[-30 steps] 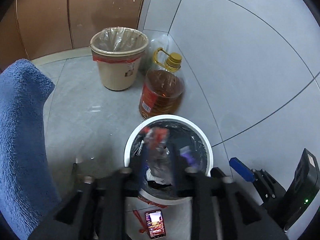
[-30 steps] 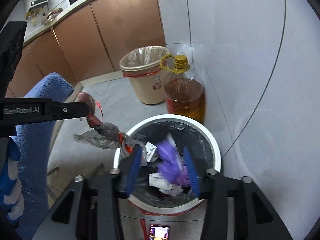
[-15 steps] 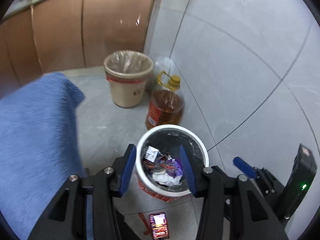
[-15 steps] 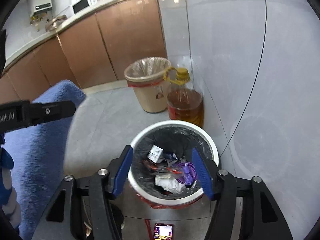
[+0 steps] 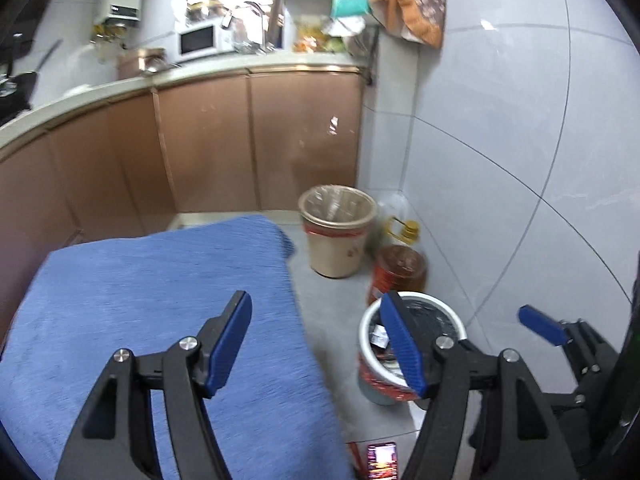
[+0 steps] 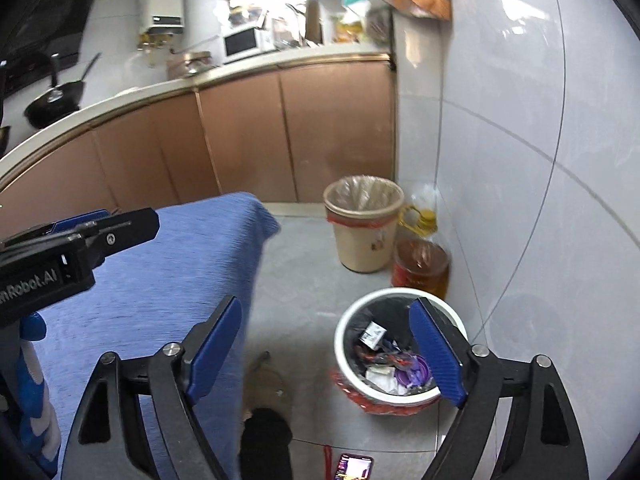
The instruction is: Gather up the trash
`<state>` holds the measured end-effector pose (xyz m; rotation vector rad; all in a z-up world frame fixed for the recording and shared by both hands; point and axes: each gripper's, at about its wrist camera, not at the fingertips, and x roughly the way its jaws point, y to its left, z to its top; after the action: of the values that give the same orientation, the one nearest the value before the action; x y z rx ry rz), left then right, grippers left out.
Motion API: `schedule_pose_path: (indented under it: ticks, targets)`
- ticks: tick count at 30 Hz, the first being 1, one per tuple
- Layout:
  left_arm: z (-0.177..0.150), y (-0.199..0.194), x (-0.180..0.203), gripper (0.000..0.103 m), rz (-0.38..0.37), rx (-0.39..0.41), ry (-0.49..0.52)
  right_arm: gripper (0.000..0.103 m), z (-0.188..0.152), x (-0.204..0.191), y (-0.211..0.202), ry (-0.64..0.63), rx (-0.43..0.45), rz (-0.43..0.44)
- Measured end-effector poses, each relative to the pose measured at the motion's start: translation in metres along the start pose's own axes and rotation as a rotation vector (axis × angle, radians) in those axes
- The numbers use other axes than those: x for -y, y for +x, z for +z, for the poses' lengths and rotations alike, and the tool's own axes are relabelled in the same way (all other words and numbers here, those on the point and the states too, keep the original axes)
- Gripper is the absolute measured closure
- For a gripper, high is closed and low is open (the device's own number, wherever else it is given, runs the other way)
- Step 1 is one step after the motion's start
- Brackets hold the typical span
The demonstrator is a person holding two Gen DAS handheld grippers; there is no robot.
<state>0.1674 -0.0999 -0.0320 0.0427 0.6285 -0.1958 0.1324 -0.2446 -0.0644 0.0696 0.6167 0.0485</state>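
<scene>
White bin (image 6: pixel 400 360) holds wrappers and paper (image 6: pixel 394 364); beige bin (image 6: pixel 363 224) at its 12 o'clock, lined; left gripper (image 5: pixel 316 344) and right gripper (image 6: pixel 326 350) just opened wide, empty.

Both wrist views look obliquely down from above; both share the white bin (image 5: pixel 412 344) (image 6: pixel 400 344), perhaps at similar range.

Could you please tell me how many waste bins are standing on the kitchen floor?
2: a beige bin with a clear liner by the cabinets, and a nearer white bin with a black liner, holding trash, beside the tiled wall. Others may be hidden.
</scene>
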Motion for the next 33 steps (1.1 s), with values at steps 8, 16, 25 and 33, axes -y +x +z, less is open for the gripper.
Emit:
schedule_pose_path:
  ticks: [8,16,25,33]
  targets:
    - [-0.015,-0.058,-0.034,0.033,0.128,0.093,-0.014,0.006,-0.003,-0.034,-0.036,-0.046,0.049,0.012]
    - [-0.028,-0.098,-0.053,0.022,0.205,0.166,-0.037,0.0,-0.009,-0.05,-0.058,-0.076,0.074,0.006]
    - [-0.041,-0.119,-0.065,0.019,0.264,0.198,-0.053,0.0,-0.009,-0.05,-0.075,-0.088,0.114,-0.026]
    - [-0.046,-0.131,-0.073,0.019,0.285,0.231,-0.067,0.0,-0.009,-0.051,-0.083,-0.087,0.138,-0.045]
